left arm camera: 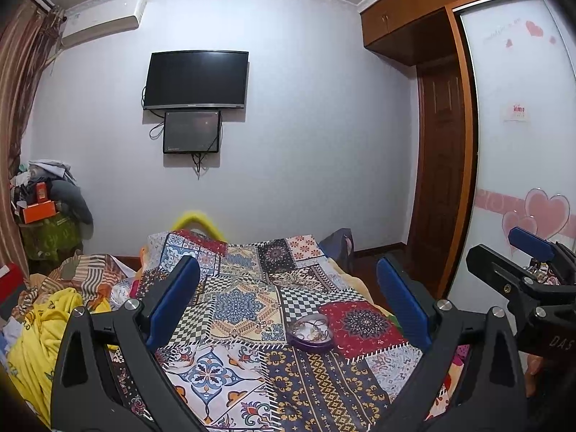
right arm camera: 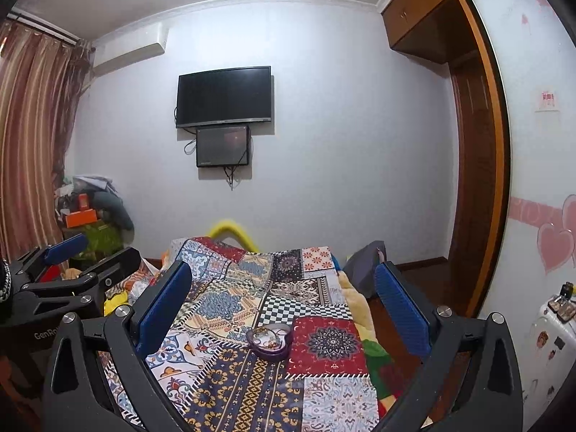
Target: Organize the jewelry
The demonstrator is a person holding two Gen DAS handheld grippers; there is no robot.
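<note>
Both my grippers, left (left arm camera: 288, 295) and right (right arm camera: 282, 298), held level above the bed (right arm camera: 252, 388), fingers spread wide, gripping nothing. Purple jewelry dish (left arm camera: 310, 332) sits on the patchwork cover ahead. Only right view shows the white suitcase (right arm camera: 550, 338).

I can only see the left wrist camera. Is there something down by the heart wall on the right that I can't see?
Observer: Yes. The right wrist view shows a white suitcase with stickers on it, standing against the wardrobe door.
Operator: Is anything on top of it?
Observer: A few small items sit on top. They are too small to tell what they are.
Operator: Is my other grabber holding something?
Observer: No. The right gripper is open with nothing between its fingers. From its view, the purple jewelry dish lies on the bedspread ahead, between them.
</note>
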